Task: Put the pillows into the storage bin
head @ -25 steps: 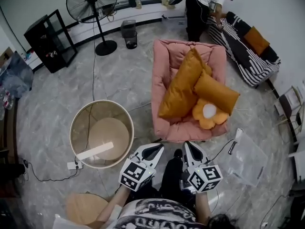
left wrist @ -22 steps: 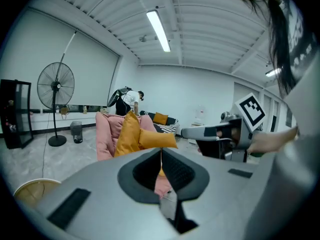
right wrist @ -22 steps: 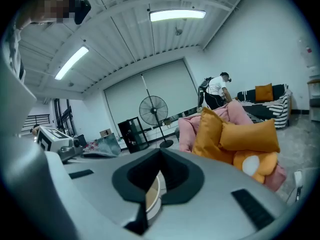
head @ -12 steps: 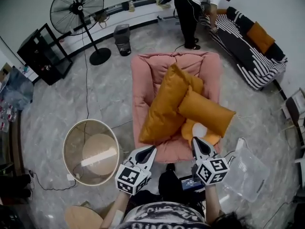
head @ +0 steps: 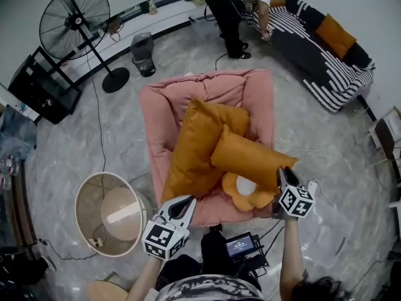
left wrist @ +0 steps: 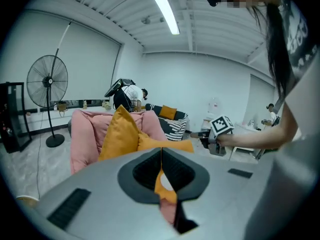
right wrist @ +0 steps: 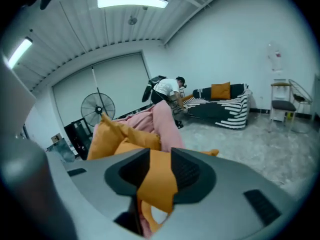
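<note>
On one pink seat (head: 207, 89) — three orange pillows (head: 194, 149).

1. A room furnished like a living room, though lit and wired like a workspace.
2. Home signs: striped sofa (head: 319, 49) at two o'clock, pink lounge chair (head: 250, 99) centre, pedestal fan (head: 66, 24) at eleven.
3. Workspace signs: ceiling strip light (left wrist: 165, 9), loose cable (head: 100, 137) across the marble-look floor (head: 62, 149).

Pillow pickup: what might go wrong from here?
The right tongs have just been opening at the corner of the small orange pillow; orange cloth shows in their gap, unpinched. A corner grip may slip.
That pillow lies on the big orange pillow and flower cushion; lifting may drag them off the pink chair.
</note>
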`<state>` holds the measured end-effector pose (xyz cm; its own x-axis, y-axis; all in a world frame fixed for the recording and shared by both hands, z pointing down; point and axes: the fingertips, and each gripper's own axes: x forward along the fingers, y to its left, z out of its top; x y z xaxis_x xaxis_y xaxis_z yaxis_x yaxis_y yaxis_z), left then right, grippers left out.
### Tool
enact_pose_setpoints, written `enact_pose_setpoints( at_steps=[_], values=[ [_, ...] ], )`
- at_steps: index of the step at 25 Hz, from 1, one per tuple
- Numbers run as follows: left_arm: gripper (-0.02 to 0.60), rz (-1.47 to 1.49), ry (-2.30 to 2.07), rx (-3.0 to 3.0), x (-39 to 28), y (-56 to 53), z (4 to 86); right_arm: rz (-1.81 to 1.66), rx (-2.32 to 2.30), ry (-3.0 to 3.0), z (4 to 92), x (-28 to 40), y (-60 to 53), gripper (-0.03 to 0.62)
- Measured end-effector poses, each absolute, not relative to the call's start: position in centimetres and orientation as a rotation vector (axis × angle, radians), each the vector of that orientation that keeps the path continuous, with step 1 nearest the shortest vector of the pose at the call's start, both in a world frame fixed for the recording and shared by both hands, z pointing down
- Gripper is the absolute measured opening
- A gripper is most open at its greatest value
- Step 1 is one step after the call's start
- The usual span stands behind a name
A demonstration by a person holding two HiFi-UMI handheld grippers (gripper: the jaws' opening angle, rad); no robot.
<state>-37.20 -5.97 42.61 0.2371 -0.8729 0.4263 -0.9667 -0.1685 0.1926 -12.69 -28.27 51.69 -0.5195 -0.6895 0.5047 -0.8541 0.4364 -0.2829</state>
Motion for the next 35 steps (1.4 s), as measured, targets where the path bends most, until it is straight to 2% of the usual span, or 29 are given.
enact_pose_setpoints(
  at_steps=[1,6,11,13,15,21,29,35],
  values=[
    [0.012,0.313,-1.681,2.099,-37.1,-6.5,42.7,0.762,1.365,-2.349,52.7,-11.5,-29.8,0.154],
    [0.012,0.359,-1.668,2.092,-36.5,-7.6,42.6,0.975,1.516,-2.188,57.6,-7.3,-35.7,0.287],
    [0.012,0.442,-1.663,2.049,-36.7,-6.3,43.9,1.303,1.613,-2.119,61.6,-6.4,-37.5,0.310],
    [0.012,0.456,-1.656,2.039,-36.8,-5.8,44.5,1.424,1.620,-2.151,61.4,-6.7,-37.2,0.222],
    [0.012,0.465,-1.642,2.049,-37.0,-5.3,44.5,1.421,1.636,-2.169,60.5,-7.0,-36.0,0.171],
    [0.012,0.442,-1.573,2.152,-36.3,-5.0,44.0,1.295,1.695,-2.305,54.7,-7.2,-30.9,0.090],
    [0.012,0.399,-1.416,2.330,-34.3,-2.6,42.9,0.941,1.710,-2.444,44.8,-9.5,-21.4,0.040],
    [0.012,0.375,-1.257,2.448,-32.3,-1.2,43.2,0.805,1.886,-2.454,38.9,-6.4,-15.3,0.031]
  ],
)
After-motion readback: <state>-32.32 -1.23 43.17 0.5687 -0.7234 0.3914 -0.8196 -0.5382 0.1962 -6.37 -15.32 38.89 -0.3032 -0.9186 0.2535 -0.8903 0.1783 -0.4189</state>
